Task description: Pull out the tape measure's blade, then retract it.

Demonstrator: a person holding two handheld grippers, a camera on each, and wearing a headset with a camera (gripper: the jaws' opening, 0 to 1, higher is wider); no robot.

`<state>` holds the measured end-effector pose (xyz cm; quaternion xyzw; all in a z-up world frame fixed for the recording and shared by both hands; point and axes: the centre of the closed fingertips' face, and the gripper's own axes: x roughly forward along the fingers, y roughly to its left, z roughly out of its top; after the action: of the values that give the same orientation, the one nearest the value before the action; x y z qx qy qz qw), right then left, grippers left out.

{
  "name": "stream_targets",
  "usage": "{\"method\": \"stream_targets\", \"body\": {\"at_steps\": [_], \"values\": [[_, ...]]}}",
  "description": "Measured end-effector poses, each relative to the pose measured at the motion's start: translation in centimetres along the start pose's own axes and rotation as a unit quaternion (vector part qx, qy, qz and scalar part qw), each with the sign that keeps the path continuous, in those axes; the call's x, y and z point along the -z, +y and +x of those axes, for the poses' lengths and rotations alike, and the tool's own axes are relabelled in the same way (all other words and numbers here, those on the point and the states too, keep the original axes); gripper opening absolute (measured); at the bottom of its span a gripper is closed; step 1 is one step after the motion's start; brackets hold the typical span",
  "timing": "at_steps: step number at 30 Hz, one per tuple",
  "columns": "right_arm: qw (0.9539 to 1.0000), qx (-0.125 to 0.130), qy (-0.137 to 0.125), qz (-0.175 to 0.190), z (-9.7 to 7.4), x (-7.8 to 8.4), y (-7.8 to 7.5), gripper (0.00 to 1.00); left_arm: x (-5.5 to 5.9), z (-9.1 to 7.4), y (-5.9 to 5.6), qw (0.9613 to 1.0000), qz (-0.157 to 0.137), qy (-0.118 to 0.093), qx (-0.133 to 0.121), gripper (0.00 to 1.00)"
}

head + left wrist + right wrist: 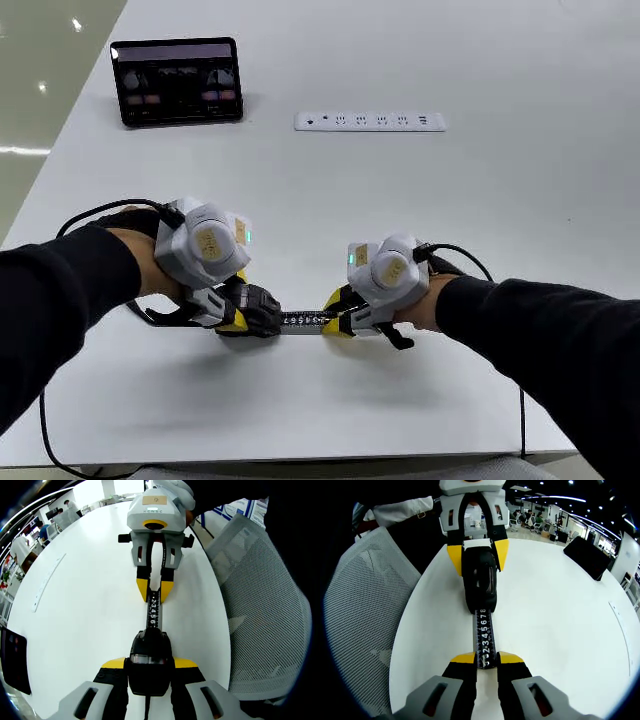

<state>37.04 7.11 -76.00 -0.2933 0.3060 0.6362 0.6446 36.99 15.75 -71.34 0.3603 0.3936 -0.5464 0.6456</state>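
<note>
- The white desk (pixel 420 200) carries everything; the work sits at its 6 o'clock edge in the head view.
- A grey mesh chair (pixel 260 605) stands beside the desk.
- A dark tablet (pixel 177 80) lies at 11 o'clock on the desk.
- A white power strip (pixel 370 121) lies toward 12 o'clock, well apart from the tablet.
- The left tongs (pixel 149 664) clamp the black tape measure (pixel 255 308) by its case, which rests on the desk.
- The right tongs (pixel 486 659) stand narrow, pinching the blade's tip.
- The blade (pixel 483 630) runs straight between the two tongs, with numerals up to 8 showing.
</note>
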Motion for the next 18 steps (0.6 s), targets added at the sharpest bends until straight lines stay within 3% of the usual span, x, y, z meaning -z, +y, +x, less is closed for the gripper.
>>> {"method": "stream_targets", "body": {"at_steps": [18], "values": [[0.9999, 0.007, 0.009, 0.002, -1.3, 1.8, -0.4, 0.10, 0.0, 0.0, 0.0, 1.0000, -0.001, -0.001, -0.003, 0.28]]}}
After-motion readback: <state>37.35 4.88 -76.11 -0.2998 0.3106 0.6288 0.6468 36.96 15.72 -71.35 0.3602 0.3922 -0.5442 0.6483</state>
